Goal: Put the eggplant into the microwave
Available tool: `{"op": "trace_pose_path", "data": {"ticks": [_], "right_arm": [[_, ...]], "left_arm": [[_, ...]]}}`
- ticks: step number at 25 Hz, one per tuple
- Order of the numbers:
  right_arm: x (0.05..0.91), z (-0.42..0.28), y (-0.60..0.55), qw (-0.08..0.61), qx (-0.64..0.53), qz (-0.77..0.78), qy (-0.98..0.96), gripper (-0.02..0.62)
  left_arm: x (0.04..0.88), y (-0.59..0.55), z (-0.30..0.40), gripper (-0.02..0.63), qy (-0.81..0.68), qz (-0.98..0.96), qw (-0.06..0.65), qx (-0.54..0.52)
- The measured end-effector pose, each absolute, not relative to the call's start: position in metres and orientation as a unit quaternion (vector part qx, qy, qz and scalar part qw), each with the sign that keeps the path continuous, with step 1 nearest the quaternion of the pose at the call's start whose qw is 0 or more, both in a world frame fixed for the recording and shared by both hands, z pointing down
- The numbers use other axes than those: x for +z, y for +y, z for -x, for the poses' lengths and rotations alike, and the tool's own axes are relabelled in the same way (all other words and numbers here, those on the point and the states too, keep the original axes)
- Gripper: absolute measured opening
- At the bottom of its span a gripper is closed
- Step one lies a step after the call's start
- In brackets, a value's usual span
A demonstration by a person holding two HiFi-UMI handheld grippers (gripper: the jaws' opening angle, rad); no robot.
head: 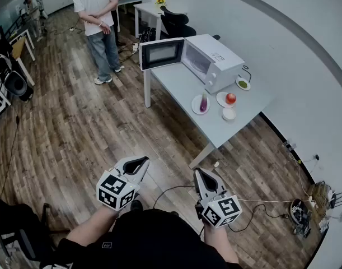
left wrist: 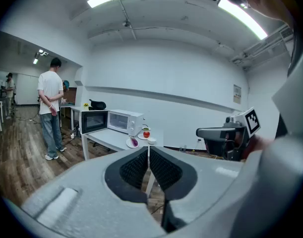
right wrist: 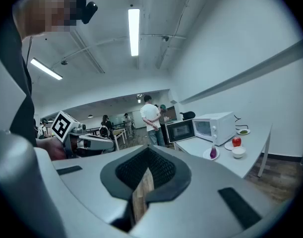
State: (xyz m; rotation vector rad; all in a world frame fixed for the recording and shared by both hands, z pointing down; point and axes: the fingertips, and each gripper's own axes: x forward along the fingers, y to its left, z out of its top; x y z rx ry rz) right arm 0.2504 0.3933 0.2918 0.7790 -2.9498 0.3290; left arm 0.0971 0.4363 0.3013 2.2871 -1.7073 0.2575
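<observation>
A small purple eggplant lies on a white plate on the grey table, in front of the white microwave. The microwave's door is swung open to the left. Both grippers hang over the wooden floor, well short of the table. My left gripper has its jaws together with nothing between them, and my right gripper is shut and empty too. The left gripper view shows the eggplant far off past the closed pads. The right gripper view shows the eggplant beside the microwave.
A red fruit on a plate, a white bowl and a saucer with something green share the table. A person stands near the open door. A black chair is behind. Cables and a power strip lie by the wall.
</observation>
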Motion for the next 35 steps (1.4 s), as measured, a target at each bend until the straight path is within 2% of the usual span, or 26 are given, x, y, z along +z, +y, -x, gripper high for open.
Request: {"op": "trace_pose_path", "data": {"ticks": [10, 23, 35], "right_arm": [[0.295, -0.225, 0.402, 0.047, 0.11, -0.255, -0.96, 0.014], [0.288, -0.117, 0.438, 0.031, 0.122, -0.225, -0.966, 0.015], [0.292, -0.088, 0.432, 0.035, 0.13, -0.241, -0.961, 0.017]], "left_arm": [[0.3, 0.443, -0.078, 0.02, -0.585, -0.795, 0.134, 0.084], [0.303, 0.472, 0.015, 0.02, -0.58, -0.801, 0.132, 0.067], [0.305, 0.471, 0.054, 0.02, -0.577, -0.805, 0.126, 0.05]]}}
